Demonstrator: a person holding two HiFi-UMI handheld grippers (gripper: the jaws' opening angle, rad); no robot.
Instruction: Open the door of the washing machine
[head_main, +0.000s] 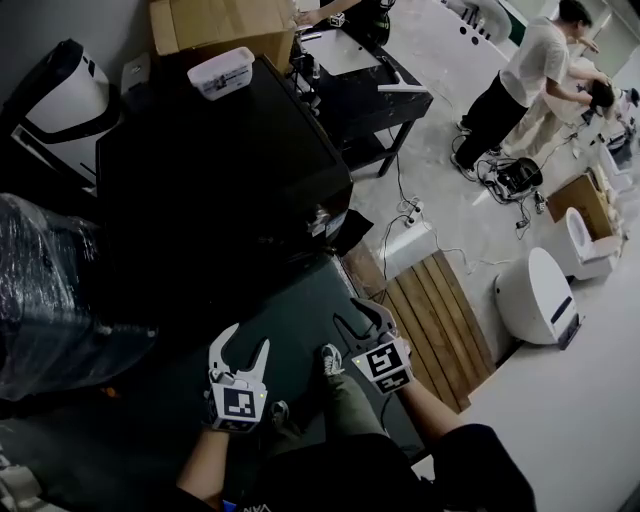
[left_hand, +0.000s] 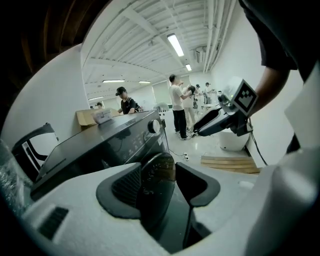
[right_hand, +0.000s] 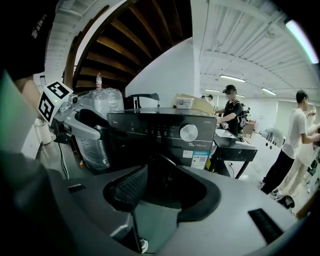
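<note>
The black washing machine (head_main: 220, 170) stands in front of me, seen from above in the head view, where its door does not show. In the left gripper view its round dark door (left_hand: 157, 170) sits under the panel with a silver knob (left_hand: 154, 126). The right gripper view shows the knob (right_hand: 188, 132) and the dark door (right_hand: 170, 182) below it. My left gripper (head_main: 240, 345) (left_hand: 160, 187) is open and empty, short of the machine's front. My right gripper (head_main: 363, 318) (right_hand: 165, 192) is open too, beside it and also apart from the door.
A white plastic tub (head_main: 220, 72) lies on the machine's top. A plastic-wrapped bundle (head_main: 50, 290) stands to the left, a wooden pallet (head_main: 440, 320) and a white round appliance (head_main: 535, 295) to the right. Behind are a cardboard box (head_main: 225, 25), a black table (head_main: 350, 90) and people (head_main: 520, 80).
</note>
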